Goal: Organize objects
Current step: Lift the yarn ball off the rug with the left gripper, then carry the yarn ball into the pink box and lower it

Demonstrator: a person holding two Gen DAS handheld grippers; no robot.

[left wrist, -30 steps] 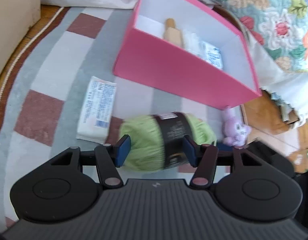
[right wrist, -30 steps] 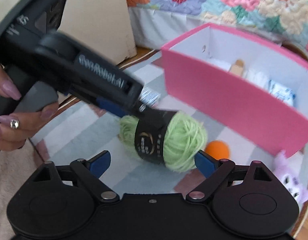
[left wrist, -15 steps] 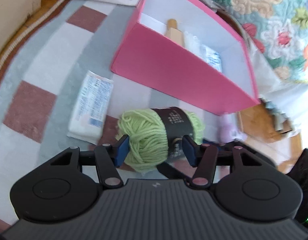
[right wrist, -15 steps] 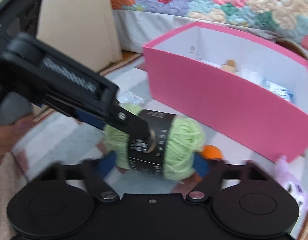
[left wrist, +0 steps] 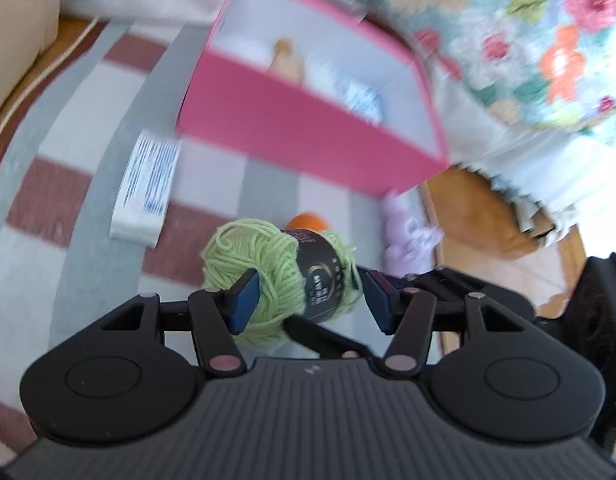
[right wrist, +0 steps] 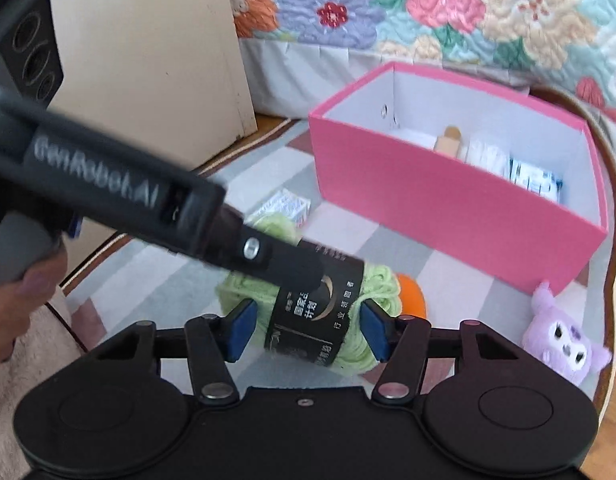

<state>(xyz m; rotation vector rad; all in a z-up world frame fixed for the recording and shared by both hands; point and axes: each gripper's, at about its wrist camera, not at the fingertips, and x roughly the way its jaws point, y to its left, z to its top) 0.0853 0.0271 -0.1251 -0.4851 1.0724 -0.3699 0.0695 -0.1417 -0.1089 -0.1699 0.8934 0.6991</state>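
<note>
**Kid:** What are you holding?

**Me:** A ball of green yarn [right wrist: 308,312] with a black paper band around its middle. My left gripper [left wrist: 308,300] has it between its blue pads. The left pad presses into the fuzzy green end. The right pad sits by the other end, but that picture is blurry and I can't tell for sure if it touches.

**Kid:** And your other one?

**Me:** My right gripper [right wrist: 304,330] has just been closing on the same ball. Its jaws are about half open now, with one blue pad on each side of the yarn, right against it.

**Kid:** Is the ball on the floor?

**Me:** It looks lifted a bit above the checked rug [right wrist: 156,272], but I can't be sure.

**Kid:** What's around it?

**Me:** A pink box [right wrist: 448,208] is past it, near a bed with a flowery quilt [right wrist: 448,12]. Inside are a wooden thing [right wrist: 448,144] and some white packs [right wrist: 536,178]. An orange ball [right wrist: 414,296] is just behind the yarn. A purple plush toy [right wrist: 564,344] is by the box corner. A white pack [left wrist: 148,188] lies flat on the rug, off to the side.
</note>
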